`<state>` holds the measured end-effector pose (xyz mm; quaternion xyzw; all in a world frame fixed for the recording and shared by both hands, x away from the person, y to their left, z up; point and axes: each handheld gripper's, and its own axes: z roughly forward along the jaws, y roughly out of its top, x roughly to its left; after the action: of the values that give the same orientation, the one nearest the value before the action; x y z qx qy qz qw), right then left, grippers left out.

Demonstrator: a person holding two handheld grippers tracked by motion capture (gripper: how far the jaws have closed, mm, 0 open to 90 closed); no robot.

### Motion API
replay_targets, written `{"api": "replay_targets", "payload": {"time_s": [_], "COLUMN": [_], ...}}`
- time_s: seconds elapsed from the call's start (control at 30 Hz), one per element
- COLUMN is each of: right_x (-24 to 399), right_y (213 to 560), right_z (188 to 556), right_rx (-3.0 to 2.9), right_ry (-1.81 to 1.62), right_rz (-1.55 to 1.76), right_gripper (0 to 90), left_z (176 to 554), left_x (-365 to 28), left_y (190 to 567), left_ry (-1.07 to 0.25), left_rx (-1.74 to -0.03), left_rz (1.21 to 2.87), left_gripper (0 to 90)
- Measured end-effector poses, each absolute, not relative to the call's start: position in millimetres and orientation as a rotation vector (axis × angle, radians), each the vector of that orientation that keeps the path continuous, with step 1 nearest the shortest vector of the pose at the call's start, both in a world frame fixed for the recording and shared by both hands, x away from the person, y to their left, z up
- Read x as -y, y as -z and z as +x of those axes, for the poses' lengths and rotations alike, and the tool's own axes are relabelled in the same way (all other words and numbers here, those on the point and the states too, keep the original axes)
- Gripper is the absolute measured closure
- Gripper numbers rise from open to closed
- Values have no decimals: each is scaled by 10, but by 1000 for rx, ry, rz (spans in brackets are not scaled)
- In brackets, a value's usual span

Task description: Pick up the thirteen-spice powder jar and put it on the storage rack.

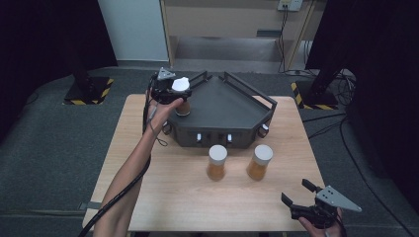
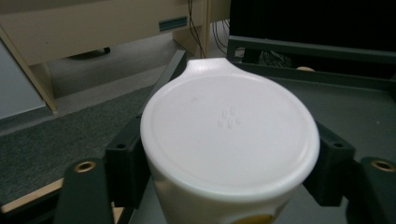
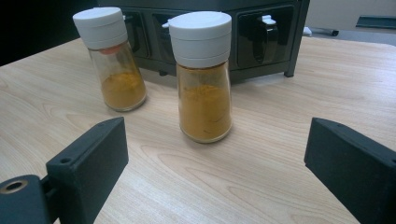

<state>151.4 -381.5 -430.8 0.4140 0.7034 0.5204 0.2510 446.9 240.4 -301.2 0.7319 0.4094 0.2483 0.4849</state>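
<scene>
A spice jar with a white lid (image 1: 182, 85) (image 2: 229, 126) stands upright on the left corner of a dark rack (image 1: 222, 106) (image 2: 355, 107). My left gripper (image 1: 177, 94) (image 2: 229, 163) has a jaw on either side of the jar's cap. The pads lie close against the cap, and the lid's rim hides whether they press on it. My right gripper (image 1: 296, 191) (image 3: 217, 140) hovers open near the table's front right corner with nothing between its jaws. It faces two jars of orange powder, the nearer one (image 1: 259, 162) (image 3: 203, 79) and the farther one (image 1: 217, 163) (image 3: 116, 60).
The rack (image 3: 261, 37) sits at the back middle of the wooden table (image 1: 163, 197), with knobs along its front and rails at its rear edges. The two jars stand just in front of it. Grey carpet surrounds the table.
</scene>
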Motion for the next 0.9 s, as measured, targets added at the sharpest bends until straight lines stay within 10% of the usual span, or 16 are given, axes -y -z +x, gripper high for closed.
{"api": "replay_targets", "payload": {"time_s": [0.9], "right_x": [3819], "right_y": [4311], "right_z": [1519], "right_rx": [-1918], "right_ry": [-1423], "right_rz": [1122], "right_gripper": [60], "left_z": [4176], "left_x": [-2588], "left_y": [2460], "left_ry": [-579], "left_rx": [-826], "left_rz": [1711], "left_gripper": [38]}}
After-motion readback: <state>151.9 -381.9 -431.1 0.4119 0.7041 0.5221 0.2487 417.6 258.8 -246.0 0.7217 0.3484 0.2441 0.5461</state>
